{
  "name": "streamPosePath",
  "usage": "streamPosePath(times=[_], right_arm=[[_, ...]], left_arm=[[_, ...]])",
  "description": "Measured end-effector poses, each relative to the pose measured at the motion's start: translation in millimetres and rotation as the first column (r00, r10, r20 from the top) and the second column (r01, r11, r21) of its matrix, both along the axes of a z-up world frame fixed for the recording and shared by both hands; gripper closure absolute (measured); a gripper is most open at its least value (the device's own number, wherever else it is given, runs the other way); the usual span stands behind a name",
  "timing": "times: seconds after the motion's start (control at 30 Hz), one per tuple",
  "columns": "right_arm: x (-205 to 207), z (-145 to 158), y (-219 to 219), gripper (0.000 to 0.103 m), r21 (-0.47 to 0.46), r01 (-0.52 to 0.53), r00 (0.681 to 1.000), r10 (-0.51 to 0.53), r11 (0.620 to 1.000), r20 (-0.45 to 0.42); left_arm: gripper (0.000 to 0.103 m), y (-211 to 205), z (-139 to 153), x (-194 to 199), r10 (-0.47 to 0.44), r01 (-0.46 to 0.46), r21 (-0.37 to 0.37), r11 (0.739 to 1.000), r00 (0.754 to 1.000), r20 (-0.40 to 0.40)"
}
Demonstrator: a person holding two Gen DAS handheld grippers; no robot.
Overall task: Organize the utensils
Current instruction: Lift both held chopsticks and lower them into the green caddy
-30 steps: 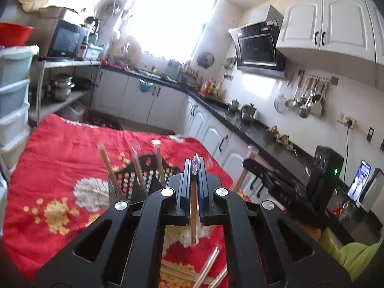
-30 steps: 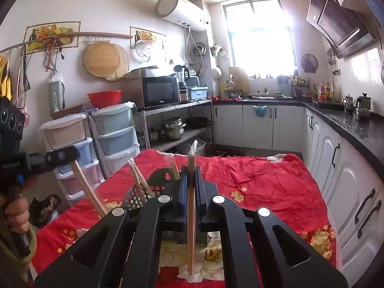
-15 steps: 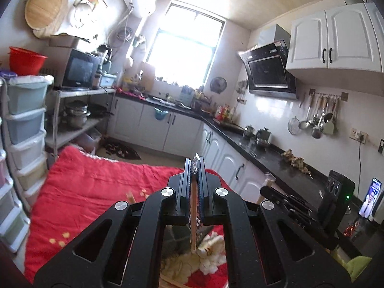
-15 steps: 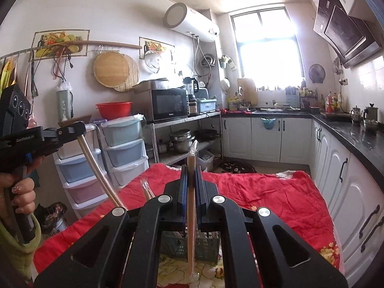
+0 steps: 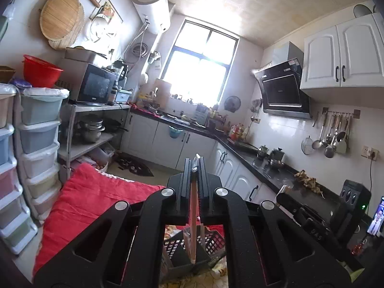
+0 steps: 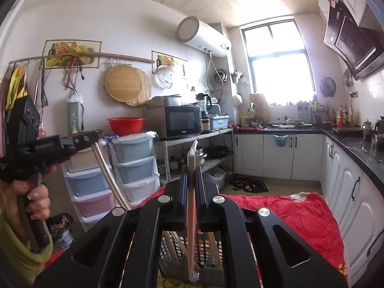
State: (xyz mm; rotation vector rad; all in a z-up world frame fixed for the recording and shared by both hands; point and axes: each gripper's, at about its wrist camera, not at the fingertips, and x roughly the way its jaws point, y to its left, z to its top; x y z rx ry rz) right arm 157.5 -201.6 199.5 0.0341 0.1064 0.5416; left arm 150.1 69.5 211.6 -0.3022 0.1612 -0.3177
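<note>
My left gripper (image 5: 194, 168) is shut on a plastic-wrapped pair of wooden chopsticks (image 5: 192, 228), whose lower end hangs over a black perforated utensil basket (image 5: 189, 252). My right gripper (image 6: 191, 170) is shut on another wrapped pair of chopsticks (image 6: 191, 216), held upright above the same basket (image 6: 211, 252), which holds several wrapped chopsticks (image 6: 174, 242). In the right wrist view the left gripper (image 6: 88, 139) shows at the left with its chopsticks (image 6: 108, 175) slanting down. The right gripper's body (image 5: 312, 218) shows low right in the left wrist view.
The basket stands on a table with a red flowered cloth (image 5: 96, 199), also visible in the right wrist view (image 6: 288, 213). Stacked plastic drawers (image 6: 134, 168) and a metal shelf with a microwave (image 6: 182, 122) stand left. White cabinets with a black counter (image 5: 252, 153) run right.
Both grippers have tilted upward, so the table and basket have dropped low in both views. Each still grips its chopsticks.
</note>
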Motion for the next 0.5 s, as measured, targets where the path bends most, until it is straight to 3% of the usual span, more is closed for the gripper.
streamPosePath(times=[0.23, 0.5], right_arm=[[11, 9, 14, 0.097, 0.006, -0.027, 0.998, 0.027, 1.000, 0.052], [25, -2, 25, 0.097, -0.001, -0.039, 0.997, 0.039, 0.999, 0.072]], left_arm=[[0.101, -9, -10, 10, 0.043, -0.043, 0.026, 0.999, 0.999, 0.011], [0.101, -20, -31, 24, 0.064, -0.063, 0.045, 0.997, 0.998, -0.021]])
